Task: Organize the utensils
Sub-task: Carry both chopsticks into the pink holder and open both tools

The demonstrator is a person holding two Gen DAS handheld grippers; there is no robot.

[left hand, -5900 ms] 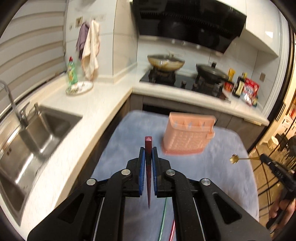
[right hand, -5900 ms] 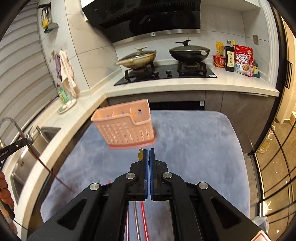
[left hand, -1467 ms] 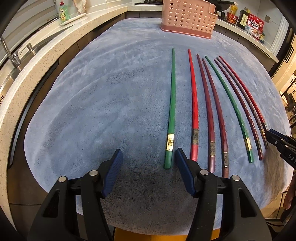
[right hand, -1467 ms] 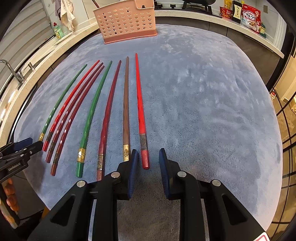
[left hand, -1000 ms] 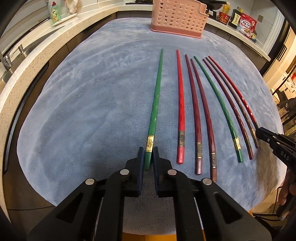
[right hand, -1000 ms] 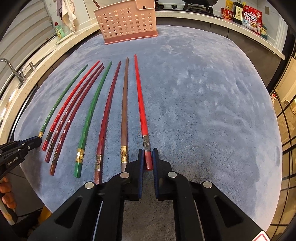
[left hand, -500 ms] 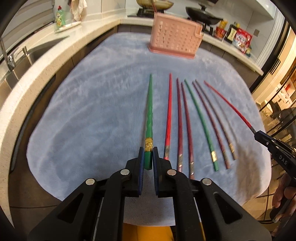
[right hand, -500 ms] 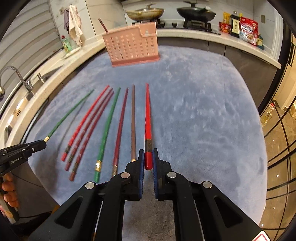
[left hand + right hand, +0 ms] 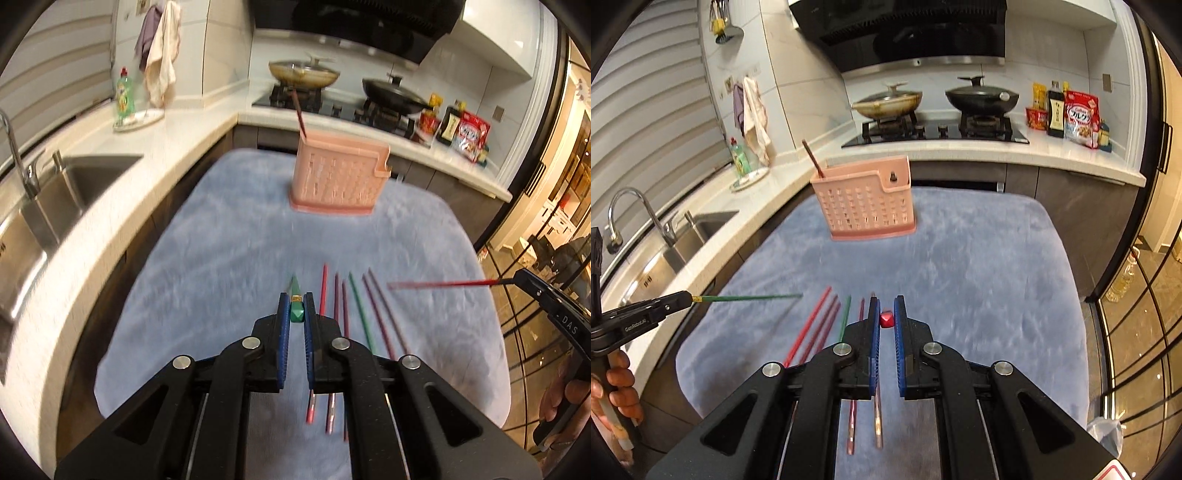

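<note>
The left hand-held gripper is closed on the thick end of a green chopstick, which is clamped between the blue pads and points forward, clear of the cloth; in the right wrist view the same chopstick projects roughly level from the gripper tip at the left edge of the frame. The right hand-held gripper is closed on the thick end of a red chopstick, seen end-on between its pads; in the left wrist view this chopstick extends leftward from the gripper at the right edge, raised above the cloth. The remaining chopsticks, red, dark red and green, lie side by side in a row on the blue-grey cloth that covers the worktop, below and between the two grippers. The pink perforated utensil holder stands upright at the far end of the cloth, well apart from the row. One dark chopstick stands tilted in its left end. A hand grips the left tool's handle. Motion blur softens the cloth and the lying chopsticks in both views.
</note>
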